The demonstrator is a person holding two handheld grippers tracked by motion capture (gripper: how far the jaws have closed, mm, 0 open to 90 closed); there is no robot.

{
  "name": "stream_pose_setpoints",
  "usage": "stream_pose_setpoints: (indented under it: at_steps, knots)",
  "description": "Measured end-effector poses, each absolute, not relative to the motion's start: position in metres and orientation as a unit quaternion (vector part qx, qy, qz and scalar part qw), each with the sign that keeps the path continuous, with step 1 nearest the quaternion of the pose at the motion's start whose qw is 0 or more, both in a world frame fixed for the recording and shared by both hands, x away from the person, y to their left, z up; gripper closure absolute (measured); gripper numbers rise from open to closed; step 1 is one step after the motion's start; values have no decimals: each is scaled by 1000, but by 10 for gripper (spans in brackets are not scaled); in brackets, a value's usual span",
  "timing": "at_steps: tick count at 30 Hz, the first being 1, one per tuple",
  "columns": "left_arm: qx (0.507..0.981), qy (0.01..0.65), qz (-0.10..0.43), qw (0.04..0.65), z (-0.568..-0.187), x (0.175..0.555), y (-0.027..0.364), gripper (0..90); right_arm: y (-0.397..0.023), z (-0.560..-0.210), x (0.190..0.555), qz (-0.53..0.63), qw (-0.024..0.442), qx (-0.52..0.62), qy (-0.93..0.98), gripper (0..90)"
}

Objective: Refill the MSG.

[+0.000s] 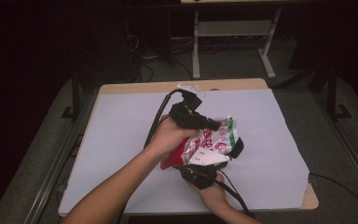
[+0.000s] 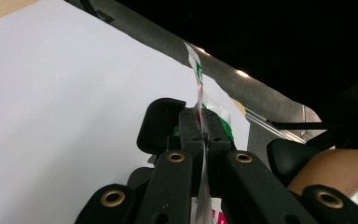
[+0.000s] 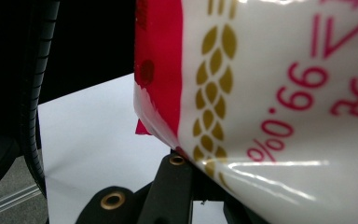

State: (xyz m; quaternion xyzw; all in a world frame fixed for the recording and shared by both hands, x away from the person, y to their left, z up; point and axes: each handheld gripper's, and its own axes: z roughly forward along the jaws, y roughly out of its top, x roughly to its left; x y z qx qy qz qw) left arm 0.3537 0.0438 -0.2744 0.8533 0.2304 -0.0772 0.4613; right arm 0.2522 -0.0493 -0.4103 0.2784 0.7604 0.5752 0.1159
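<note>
the white-covered surface (image 1: 121, 140) spreads wide and bare, and above its middle hangs the red, white and green plastic bag (image 1: 209, 142), lifted off the sheet and caught between both hands. the left gripper (image 1: 212, 125) has its jaws clamped tight on a thin upper edge of the bag (image 2: 200, 100), the film standing up straight between them in the left gripper view. the right gripper (image 1: 204, 170) comes in from below, jaws closed on the bag's lower part, its printed face (image 3: 279, 107) right up against the camera. so the pick-up and two-handed grip look done; whatever follows, a pull apart or a set-down, has not begun, and the bag shows no tear yet.
</note>
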Motion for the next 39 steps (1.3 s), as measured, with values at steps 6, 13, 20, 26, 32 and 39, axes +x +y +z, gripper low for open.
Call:
stream_pose_setpoints:
  at_steps: [6,13,20,26,32,39]
  knots:
    - [854,233,-76,459,-275,354,43,900,-49,-411,253,575,115,278,761,900]
    - [853,236,-78,459,-276,355,42,900,-49,-411,253,575,115,278,761,900]
    - [852,236,-79,461,-276,355,41,900,-49,-411,253,575,116,278,761,900]
    - [852,236,-79,461,-277,355,41,900,-49,-411,252,576,116,277,761,900]
    - [852,235,-79,460,-277,355,42,900,-49,-411,253,576,116,277,761,900]
    - [851,238,-79,462,-277,355,41,900,-49,-410,252,576,115,277,760,900]
